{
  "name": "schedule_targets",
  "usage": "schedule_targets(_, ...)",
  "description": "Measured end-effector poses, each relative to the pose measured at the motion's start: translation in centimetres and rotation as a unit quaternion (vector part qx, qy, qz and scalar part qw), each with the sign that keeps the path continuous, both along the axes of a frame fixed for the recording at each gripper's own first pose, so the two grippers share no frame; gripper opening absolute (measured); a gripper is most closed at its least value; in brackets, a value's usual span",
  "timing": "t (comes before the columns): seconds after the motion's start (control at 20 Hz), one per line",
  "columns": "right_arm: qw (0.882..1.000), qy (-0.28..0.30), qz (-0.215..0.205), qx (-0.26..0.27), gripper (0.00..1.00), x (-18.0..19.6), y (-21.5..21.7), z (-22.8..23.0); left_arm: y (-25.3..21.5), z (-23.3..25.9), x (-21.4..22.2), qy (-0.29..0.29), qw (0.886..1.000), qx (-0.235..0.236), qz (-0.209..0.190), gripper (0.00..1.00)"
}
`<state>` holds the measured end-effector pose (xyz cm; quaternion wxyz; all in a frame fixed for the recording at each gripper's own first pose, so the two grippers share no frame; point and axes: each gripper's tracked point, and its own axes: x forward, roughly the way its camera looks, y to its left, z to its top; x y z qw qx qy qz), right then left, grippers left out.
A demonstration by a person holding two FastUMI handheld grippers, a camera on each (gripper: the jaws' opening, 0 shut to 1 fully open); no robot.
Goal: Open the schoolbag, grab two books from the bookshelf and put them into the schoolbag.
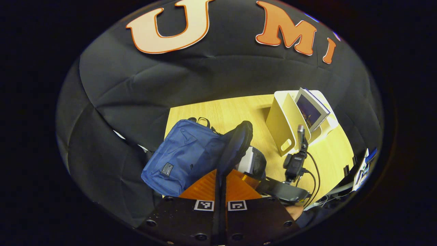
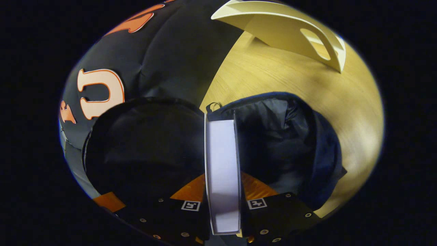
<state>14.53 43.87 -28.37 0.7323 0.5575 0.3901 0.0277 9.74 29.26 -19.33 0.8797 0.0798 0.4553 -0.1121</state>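
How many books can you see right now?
2. One book is pinched edge-on in the right gripper's jaws, going into the open schoolbag. Another book leans in the bookshelf; more may hide behind it.

1. A recording booth, not a home; black cloth wall (image 1: 143, 89) closes round the wooden table (image 1: 327, 153).
2. Cables (image 1: 315, 171) and gear sit at the table's right edge.

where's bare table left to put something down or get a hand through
Bare wood lies between the schoolbag and the bookshelf, and on the table in front of the shelf. It is crowded at the bag mouth: the left tongs grip the flap and the right tongs hold a book.
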Motion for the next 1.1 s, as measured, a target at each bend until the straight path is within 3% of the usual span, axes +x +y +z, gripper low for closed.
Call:
schedule_targets(0.2, 0.999, 0.038, 0.019, 0.011, 0.41, -0.7, 0.4, -0.2, 0.2, 0.2, -0.1, -0.005, 1.000, -0.002, 0.005, 0.00)
schedule_targets(0.25, 0.999, 0.045, 0.026, 0.011, 0.30, -0.9, 0.5, -0.3, 0.2, 0.2, -0.1, -0.004, 1.000, -0.004, 0.007, 0.00)
schedule_targets(0.3, 0.998, 0.046, 0.029, 0.015, 0.49, -1.6, 0.0, 0.6, 0.2, 0.0, -0.1, -0.004, 1.000, -0.008, 0.010, 0.00)
schedule_targets(0.35, 0.998, 0.046, 0.032, 0.008, 0.55, -1.9, -0.5, 1.0, 0.2, 0.0, -0.1, -0.003, 1.000, -0.010, 0.010, 0.00)
schedule_targets(0.4, 0.998, 0.045, 0.033, -0.004, 0.87, -2.1, -1.3, 1.2, 0.1, -0.1, -0.2, -0.003, 1.000, -0.011, 0.012, 0.00)
schedule_targets(0.45, 0.998, 0.048, 0.034, -0.019, 0.78, -2.4, -2.1, 1.2, 0.1, 0.0, -0.2, -0.004, 1.000, -0.013, 0.012, 0.00)
schedule_targets(0.5, 0.998, 0.046, 0.035, -0.024, 0.85, -2.6, -2.7, 1.5, 0.2, -0.1, -0.2, -0.005, 1.000, -0.013, 0.013, 0.00)
schedule_targets(0.6, 0.997, 0.049, 0.038, -0.036, 0.91, -3.5, -4.3, 2.0, 0.1, -0.2, -0.3, -0.006, 1.000, -0.016, 0.015, 0.00)
schedule_targets(0.9, 0.995, -0.004, 0.032, -0.099, 0.91, -5.3, -9.9, 7.1, -0.2, -0.5, -0.7, -0.005, 1.000, -0.020, 0.014, 0.01)
schedule_targets(1.0, 0.989, -0.037, 0.024, -0.144, 0.91, -5.8, -12.6, 9.5, -0.3, -0.5, -0.8, -0.006, 1.000, -0.018, 0.010, 0.01)
schedule_targets(1.1, 0.974, -0.067, 0.016, -0.214, 0.91, -5.9, -16.2, 11.7, -0.4, -0.6, -0.8, -0.006, 1.000, -0.017, 0.008, 0.01)
